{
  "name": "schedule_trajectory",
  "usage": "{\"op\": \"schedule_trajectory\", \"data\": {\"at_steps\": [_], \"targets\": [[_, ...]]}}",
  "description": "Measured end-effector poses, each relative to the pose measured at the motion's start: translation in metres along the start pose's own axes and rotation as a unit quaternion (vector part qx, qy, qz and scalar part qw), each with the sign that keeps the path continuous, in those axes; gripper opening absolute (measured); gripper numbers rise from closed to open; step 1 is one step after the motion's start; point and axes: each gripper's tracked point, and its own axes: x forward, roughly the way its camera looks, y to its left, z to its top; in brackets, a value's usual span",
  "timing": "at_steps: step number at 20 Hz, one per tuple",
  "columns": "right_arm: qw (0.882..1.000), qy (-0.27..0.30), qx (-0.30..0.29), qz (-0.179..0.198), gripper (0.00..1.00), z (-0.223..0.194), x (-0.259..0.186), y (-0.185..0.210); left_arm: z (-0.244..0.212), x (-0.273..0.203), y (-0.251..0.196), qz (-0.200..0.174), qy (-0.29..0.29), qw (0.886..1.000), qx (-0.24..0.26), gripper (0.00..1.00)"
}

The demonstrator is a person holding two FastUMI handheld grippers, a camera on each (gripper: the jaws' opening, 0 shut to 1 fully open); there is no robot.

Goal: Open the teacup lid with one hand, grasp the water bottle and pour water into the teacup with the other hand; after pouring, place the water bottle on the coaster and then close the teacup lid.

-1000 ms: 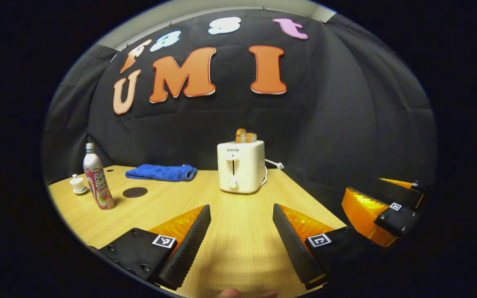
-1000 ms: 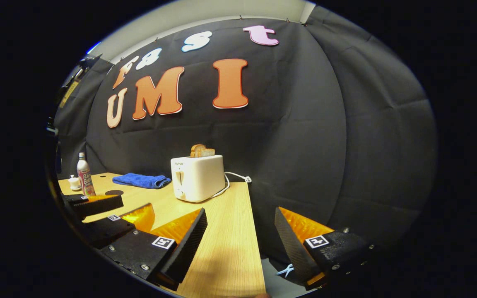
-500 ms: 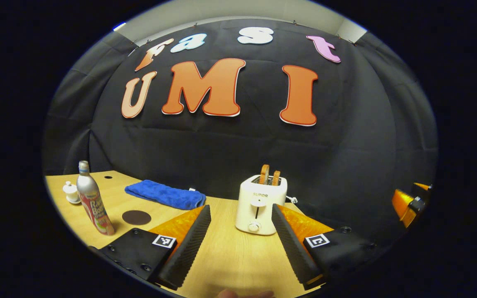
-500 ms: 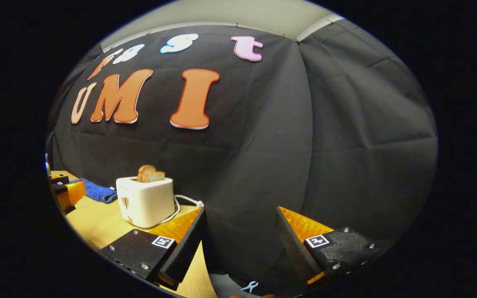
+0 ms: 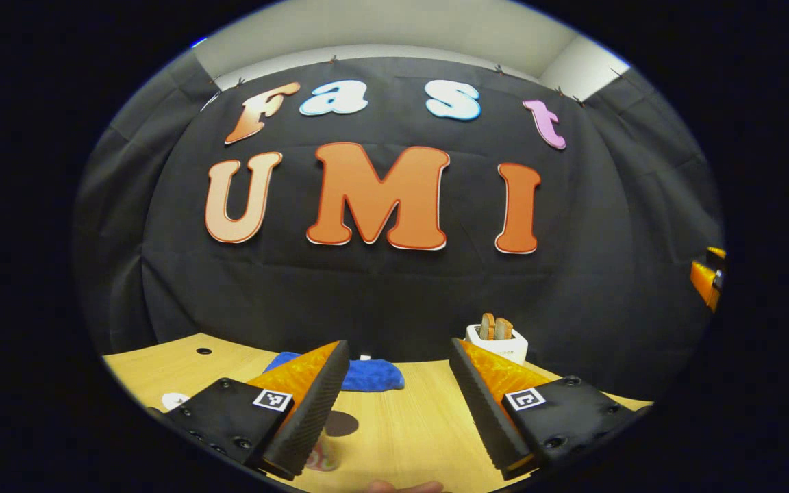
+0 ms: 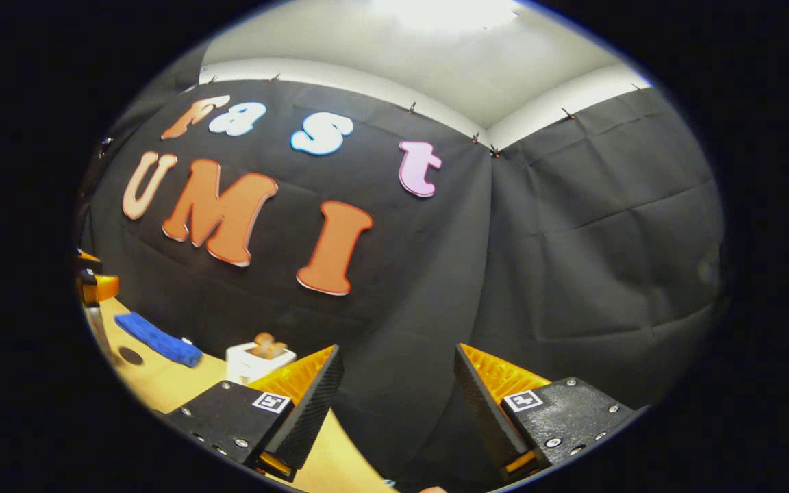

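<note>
**Both claws wide and empty above the tabletop**

While the left claw (image 5: 398,411) hangs over the wooden tabletop (image 5: 408,424) with its fingers spread wide and nothing between them, the right claw (image 6: 398,411) is likewise wide apart and empty, tilted up toward the booth's cloth wall. A fingertip of the person (image 5: 405,487) peeks in at the bottom edge of the left gripper view.

Just behind the left claw's left finger (image 5: 309,411), a small patch of the water bottle (image 5: 321,457) shows low against the tabletop; most of it is hidden by the finger, so how it stands cannot be told. The dark round coaster (image 5: 341,423) lies on the tabletop just beside that finger, on its inner side. Farther left, a white rounded shape (image 5: 174,400) sits at the tabletop's edge, partly hidden by the claw body; whether it is the teacup cannot be told.

Beyond the claw, a blue towel (image 5: 370,375) lies folded near the wall, and a white toaster (image 5: 497,344) with two slices of bread (image 5: 495,327) standing in it shows farther right.

In the right gripper view the toaster (image 6: 257,359), the blue towel (image 6: 158,340) and the coaster (image 6: 130,355) lie off to the left on the tabletop (image 6: 175,383), with the other claw (image 6: 93,284) at the far left edge.
</note>
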Motion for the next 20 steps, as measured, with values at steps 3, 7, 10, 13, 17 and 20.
{"op": "schedule_trajectory", "data": {"at_steps": [3,7,10,13,17,20], "targets": [[0.995,0.036,0.062,0.074,0.94,-0.007,-0.023,0.084,0.015,-0.028,0.082,0.044,-0.006,0.998,0.034,0.94],[0.988,0.043,0.066,0.131,0.97,0.002,-0.037,0.157,0.034,-0.057,0.157,0.090,-0.026,0.994,0.065,0.94],[0.982,0.049,0.068,0.167,0.97,0.010,-0.047,0.201,0.032,-0.069,0.195,0.104,-0.014,0.994,0.041,1.00],[0.977,0.050,0.074,0.195,0.95,0.015,-0.056,0.232,0.036,-0.073,0.223,0.106,-0.013,0.994,0.037,1.00],[0.973,0.053,0.059,0.216,0.96,0.013,-0.064,0.265,0.025,-0.072,0.253,0.113,0.004,0.993,0.045,0.98],[0.969,0.058,0.066,0.231,0.97,0.011,-0.067,0.286,0.020,-0.071,0.260,0.108,0.009,0.992,0.058,1.00]]}}
